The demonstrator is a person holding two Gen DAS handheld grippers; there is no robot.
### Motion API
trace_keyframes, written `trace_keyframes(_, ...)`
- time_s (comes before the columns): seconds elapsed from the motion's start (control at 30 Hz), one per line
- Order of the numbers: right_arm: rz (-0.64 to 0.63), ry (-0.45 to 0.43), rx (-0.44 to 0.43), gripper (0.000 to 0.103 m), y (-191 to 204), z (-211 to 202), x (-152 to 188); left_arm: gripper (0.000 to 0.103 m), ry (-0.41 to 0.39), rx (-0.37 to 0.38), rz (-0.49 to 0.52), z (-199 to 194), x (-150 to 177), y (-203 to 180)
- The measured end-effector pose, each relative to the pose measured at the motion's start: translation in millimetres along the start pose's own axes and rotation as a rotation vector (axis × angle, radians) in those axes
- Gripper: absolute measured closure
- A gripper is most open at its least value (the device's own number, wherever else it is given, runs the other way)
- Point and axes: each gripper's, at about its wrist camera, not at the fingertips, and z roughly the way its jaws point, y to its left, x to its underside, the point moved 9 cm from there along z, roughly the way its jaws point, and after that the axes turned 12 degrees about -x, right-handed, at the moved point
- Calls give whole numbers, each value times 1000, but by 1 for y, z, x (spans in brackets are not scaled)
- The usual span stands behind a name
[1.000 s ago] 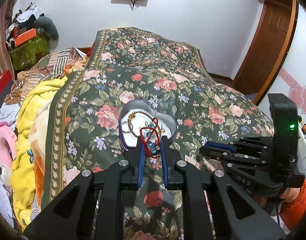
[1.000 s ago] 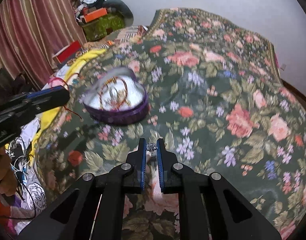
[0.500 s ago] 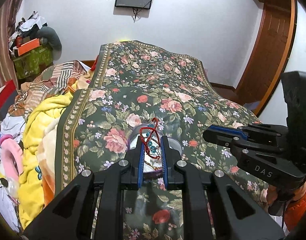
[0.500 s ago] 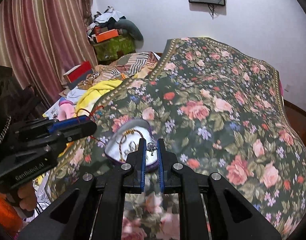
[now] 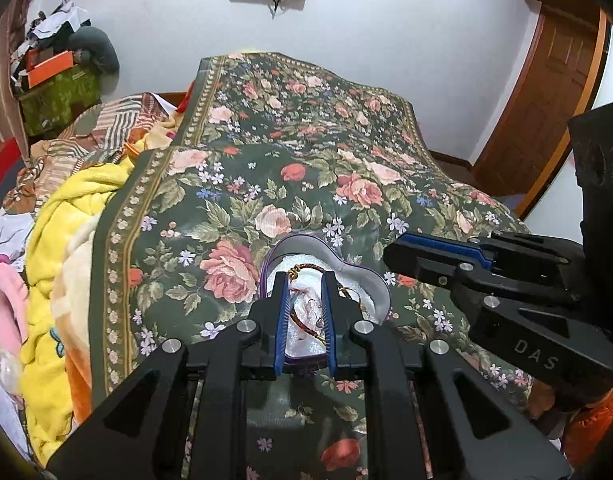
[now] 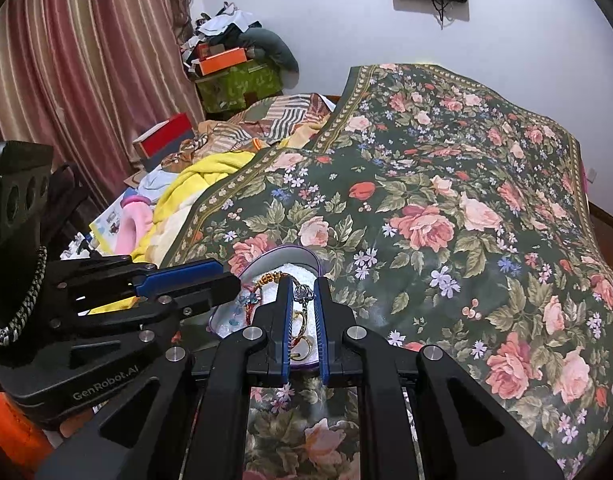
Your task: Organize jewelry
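Tongs first: your left tongs (image 5: pixel 302 280) are nearly closed and pinch a red cord bracelet (image 5: pixel 300 318). It hangs between the blue pads, right over the heart-shaped box (image 5: pixel 366 278). In the right wrist view, the bracelet's blue beads dangle just below the tip of those tongs. Your right tongs (image 6: pixel 302 282) are pressed together on a small silver trinket (image 6: pixel 302 292), which is caught near the tips of the pads. The picture is too small to tell what kind of piece it is. Both pairs of tongs point down at the same box from either side, their tips close together but apart. The purple box has a white lining and sits open on the floral bedspread (image 5: pixel 346 160). Gold pieces (image 6: pixel 300 350) already lie inside it, directly beneath your right tongs.
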Motion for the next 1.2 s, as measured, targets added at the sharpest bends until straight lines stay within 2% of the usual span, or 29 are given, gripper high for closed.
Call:
trace_keyframes(0.23, -5, 20, -13, 94, 0, 13, -3, 89, -5, 12, -7, 3, -4, 0)
trace_keyframes(0.4, -18, 37, -32, 94, 7, 27, -6, 89, -36, -49, -27, -5, -13, 21)
trace_keyframes(0.57, -27, 59, -54, 94, 15, 40, -3, 89, -20, -77, -54, -3, -9, 39)
trace_keyframes(0.83, -10, 86, -69, 92, 17, 43, 1, 89, -26, -110, -36, -8, -4, 41)
trace_keyframes(1.0, 19, 68, -71, 89, 16, 28, -3, 89, -41, -120, -31, -16, -6, 39)
trace_keyframes(1.2, -18, -25, -32, 89, 25, -16, -19, 89, -84, -123, -42, -41, -14, 36)
